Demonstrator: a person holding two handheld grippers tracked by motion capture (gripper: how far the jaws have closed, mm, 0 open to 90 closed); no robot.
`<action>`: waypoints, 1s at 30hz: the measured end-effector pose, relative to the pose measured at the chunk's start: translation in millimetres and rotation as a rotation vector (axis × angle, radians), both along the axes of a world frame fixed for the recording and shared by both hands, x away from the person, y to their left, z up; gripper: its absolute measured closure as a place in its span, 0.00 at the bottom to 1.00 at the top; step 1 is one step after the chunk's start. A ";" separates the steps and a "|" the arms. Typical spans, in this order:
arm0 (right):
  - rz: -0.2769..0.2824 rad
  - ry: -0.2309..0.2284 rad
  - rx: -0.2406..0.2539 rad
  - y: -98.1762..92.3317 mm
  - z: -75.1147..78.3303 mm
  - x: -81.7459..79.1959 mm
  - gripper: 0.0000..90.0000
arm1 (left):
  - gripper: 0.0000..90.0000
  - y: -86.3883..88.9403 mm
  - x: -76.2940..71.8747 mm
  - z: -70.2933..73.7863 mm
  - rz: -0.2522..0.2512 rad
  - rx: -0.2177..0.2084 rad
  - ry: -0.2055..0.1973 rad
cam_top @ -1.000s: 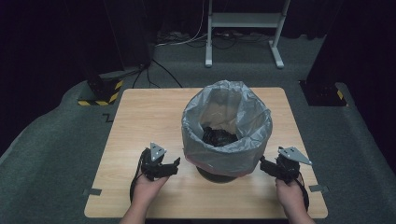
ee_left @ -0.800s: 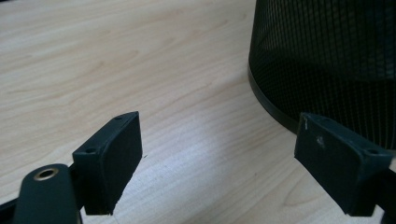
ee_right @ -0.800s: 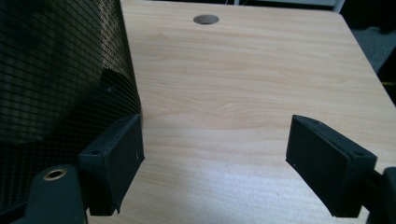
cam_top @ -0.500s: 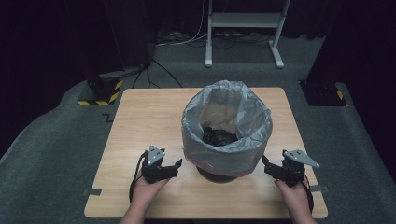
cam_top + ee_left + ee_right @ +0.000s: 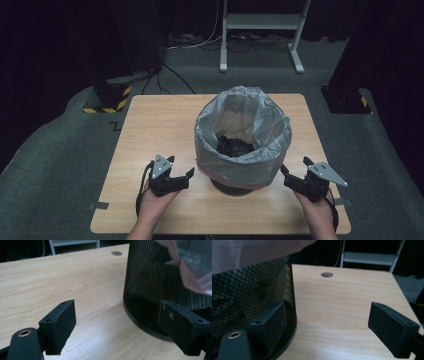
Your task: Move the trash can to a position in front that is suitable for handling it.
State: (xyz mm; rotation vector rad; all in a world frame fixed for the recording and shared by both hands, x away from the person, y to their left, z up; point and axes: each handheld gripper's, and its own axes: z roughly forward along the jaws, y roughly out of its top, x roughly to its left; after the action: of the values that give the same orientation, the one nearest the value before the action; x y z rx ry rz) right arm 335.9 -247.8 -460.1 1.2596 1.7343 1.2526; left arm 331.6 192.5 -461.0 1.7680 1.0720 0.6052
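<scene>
Both grippers rest low at the near edge of the worktop (image 5: 150, 130), one on each side of the bin (image 5: 235, 186). Left gripper (image 5: 181, 167): jaws spread, nothing between them. Right gripper (image 5: 295, 173): jaws have just been opening and now stand wide, also bare. Neither touches bin or bag (image 5: 242, 132).

Step in hand, as I read it: the bag is already over the rim and the grippers stand released beside it, so this looks like a pause between fitting the liner and whatever finishing tuck or check remains. The next move would call for either gripper to rise to the bag's draped skirt and pinch plastic only, not mesh; thin film, easy to tear or drag off the rim.

Left gripper view: the bin (image 5: 160, 282) stands just beside the right-hand pad, black mesh wall and base ring close, a fold of the bag (image 5: 192, 267) hanging over it above.

Right gripper view: the bin (image 5: 249, 300) sits behind the left-hand pad, very near, contact not evident; bag (image 5: 249, 252) overhangs above.

Farther off: bin roughly mid-worktop, bag mouth open, dark crumpled stuff (image 5: 234, 146) inside. Beyond the worktop, a white stand (image 5: 260, 22) on the floor.
</scene>
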 end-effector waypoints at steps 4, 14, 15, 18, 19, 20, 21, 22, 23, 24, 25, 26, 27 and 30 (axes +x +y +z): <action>-0.004 -0.020 0.001 1.2 1.5 -0.8 0.16 | 0.17 1.5 -2.6 3.1 0.002 -0.008 -0.012; -0.043 -0.086 0.015 -7.4 15.1 -8.9 0.16 | 0.17 -1.2 -5.4 14.0 -0.005 -0.037 -0.075; -0.043 -0.086 0.015 -7.4 15.1 -8.9 0.16 | 0.16 -1.2 -5.4 14.0 -0.005 -0.037 -0.075; -0.031 -0.158 0.017 -10.6 25.0 -14.1 0.16 | 0.16 -3.8 -8.3 21.5 -0.018 -0.048 -0.128; -0.031 -0.158 0.017 -10.6 25.0 -14.1 0.16 | 0.16 -3.8 -8.3 21.5 -0.018 -0.048 -0.128; -0.029 -0.197 0.018 -11.1 29.7 -17.6 0.15 | 0.16 -4.9 -10.7 26.2 -0.011 -0.072 -0.154; -0.029 -0.197 0.018 -11.1 29.7 -17.6 0.15 | 0.16 -4.9 -10.7 26.2 -0.011 -0.072 -0.154; -0.026 -0.216 0.019 -11.5 32.0 -19.4 0.15 | 0.16 -5.7 -11.8 28.5 -0.009 -0.085 -0.165; -0.028 -0.233 0.019 -12.0 34.1 -21.3 0.15 | 0.16 -5.9 -12.8 31.0 -0.011 -0.085 -0.176; -0.029 -0.247 0.025 -12.5 36.3 -23.4 0.15 | 0.16 -6.7 -13.9 33.1 -0.013 -0.100 -0.189; -0.029 -0.264 0.032 -12.8 38.4 -25.6 0.15 | 0.16 -7.2 -14.8 36.0 -0.020 -0.118 -0.204; -0.027 -0.295 0.036 -13.1 42.7 -29.2 0.15 | 0.16 -8.3 -15.9 39.5 -0.023 -0.141 -0.224; -0.027 -0.295 0.036 -13.1 42.7 -29.2 0.15 | 0.16 -8.3 -15.9 39.5 -0.023 -0.141 -0.224; -0.029 -0.332 0.040 -13.6 48.3 -33.5 0.15 | 0.16 -10.7 -17.8 44.5 -0.033 -0.168 -0.261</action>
State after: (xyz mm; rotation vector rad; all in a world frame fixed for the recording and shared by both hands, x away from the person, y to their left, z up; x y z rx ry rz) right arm 302.4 -261.3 -411.8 1.0261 1.4544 1.3965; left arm 313.8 181.7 -416.5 1.5112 0.8847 0.6842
